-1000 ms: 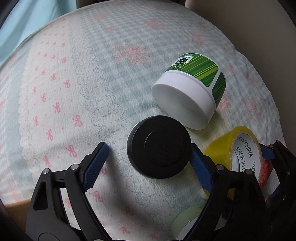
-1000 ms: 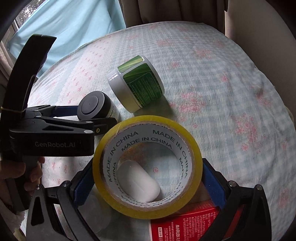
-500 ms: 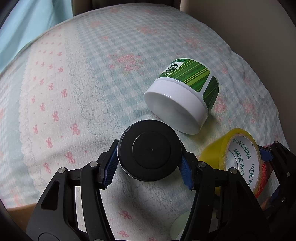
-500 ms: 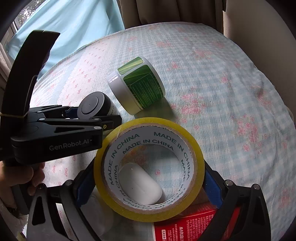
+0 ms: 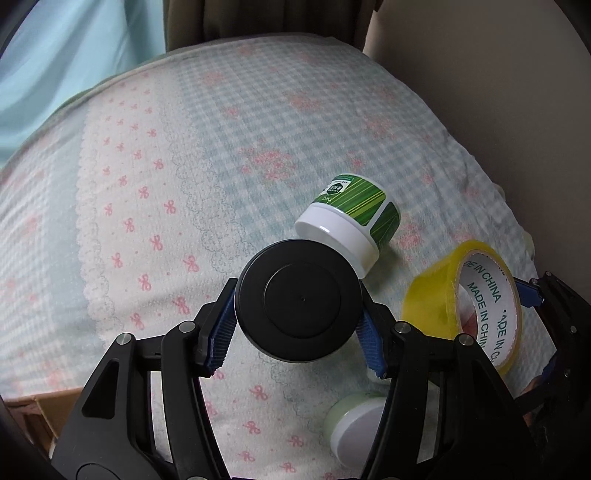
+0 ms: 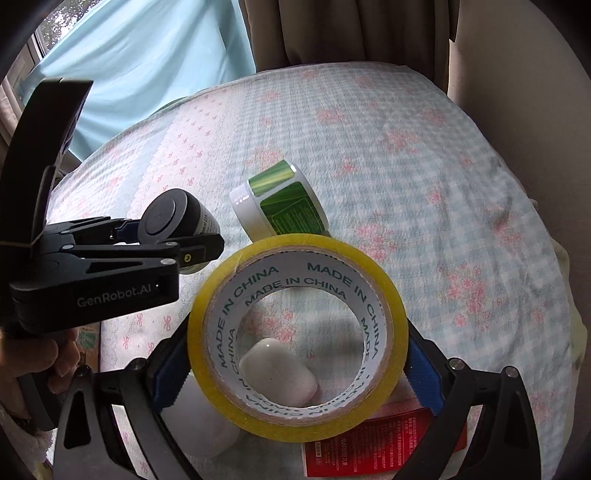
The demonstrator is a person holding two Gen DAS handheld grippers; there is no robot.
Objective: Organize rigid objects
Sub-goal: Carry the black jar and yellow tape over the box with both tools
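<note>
My left gripper [image 5: 298,328] is shut on a black-lidded jar [image 5: 299,303] and holds it above the patterned bedcover; the jar also shows in the right wrist view [image 6: 173,218]. My right gripper [image 6: 297,363] is shut on a yellow tape roll [image 6: 297,321], held upright off the cover; the roll also shows in the left wrist view [image 5: 461,299]. A white jar with a green label [image 5: 351,225] lies on its side on the cover beyond both grippers, and shows in the right wrist view [image 6: 280,212].
A white earbud case [image 6: 279,371] lies under the tape roll. A red box [image 6: 380,443] lies below it. A small pale green jar with a white lid [image 5: 354,424] sits near the left gripper. A cardboard box corner [image 5: 33,413] is at lower left. Curtains [image 6: 332,33] hang beyond the bed.
My left gripper closed on the black-lidded jar and lifted it off the cover. My right gripper raised the tape roll a little.
</note>
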